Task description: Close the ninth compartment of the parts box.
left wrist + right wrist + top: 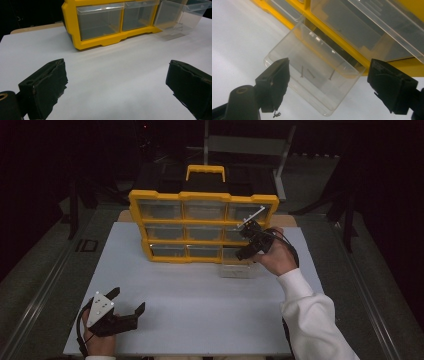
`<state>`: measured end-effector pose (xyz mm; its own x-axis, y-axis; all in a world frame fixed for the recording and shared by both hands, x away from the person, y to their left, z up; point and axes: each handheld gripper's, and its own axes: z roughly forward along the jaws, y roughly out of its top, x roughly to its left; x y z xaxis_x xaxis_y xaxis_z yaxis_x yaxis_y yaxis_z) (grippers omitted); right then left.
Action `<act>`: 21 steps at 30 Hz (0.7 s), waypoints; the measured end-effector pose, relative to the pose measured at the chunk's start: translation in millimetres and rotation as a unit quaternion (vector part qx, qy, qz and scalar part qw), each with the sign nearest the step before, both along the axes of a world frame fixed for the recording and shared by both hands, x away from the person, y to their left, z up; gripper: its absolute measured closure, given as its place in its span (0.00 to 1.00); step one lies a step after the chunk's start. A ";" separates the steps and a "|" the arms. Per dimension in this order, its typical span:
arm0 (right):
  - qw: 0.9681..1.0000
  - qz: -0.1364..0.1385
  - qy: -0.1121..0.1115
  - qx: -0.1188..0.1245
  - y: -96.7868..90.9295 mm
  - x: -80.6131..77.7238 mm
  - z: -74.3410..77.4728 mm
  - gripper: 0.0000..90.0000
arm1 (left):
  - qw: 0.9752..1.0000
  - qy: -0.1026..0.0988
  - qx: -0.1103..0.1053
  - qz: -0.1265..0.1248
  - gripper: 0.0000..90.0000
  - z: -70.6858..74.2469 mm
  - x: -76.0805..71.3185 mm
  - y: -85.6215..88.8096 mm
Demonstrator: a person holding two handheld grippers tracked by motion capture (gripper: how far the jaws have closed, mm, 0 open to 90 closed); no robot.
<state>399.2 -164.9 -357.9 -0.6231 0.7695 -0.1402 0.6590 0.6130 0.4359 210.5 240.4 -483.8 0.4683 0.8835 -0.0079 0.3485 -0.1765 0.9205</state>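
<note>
A yellow organizer (202,196) with clear drawers stands upright at the back of the white table (200,310). Its bottom-right clear drawer (239,270) is pulled out and rests on the table in front of it. In the right gripper view this drawer (294,47) holds three small screws (310,73). My right gripper (248,242) hovers just over the drawer, open, with nothing pressed between its pads (274,82). Near the front left corner my left gripper (129,300) sits low over the table, open and empty, pointing toward the organizer (72,30) and the pulled-out drawer (180,17).
Behind the organizer sits a black case with a yellow handle (205,172). A grey metal frame (245,145) stands farther back on the dark floor. Bare white tabletop stretches between the two grippers.
</note>
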 end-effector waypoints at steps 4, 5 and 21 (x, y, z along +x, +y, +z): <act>1.000 0.001 -0.001 0.001 -0.8 -2.4 -0.5 0.20 | 1.000 0.000 0.000 0.000 0.04 -0.1 0.0 0.2; 1.000 0.002 -0.001 0.001 -1.3 -2.9 -0.6 0.20 | 1.000 0.000 0.001 0.000 0.04 -0.1 -0.1 0.1; 1.000 0.006 -0.010 0.022 -3.8 -9.7 -1.1 0.20 | 1.000 -0.001 -0.001 0.001 0.04 0.1 -0.4 0.5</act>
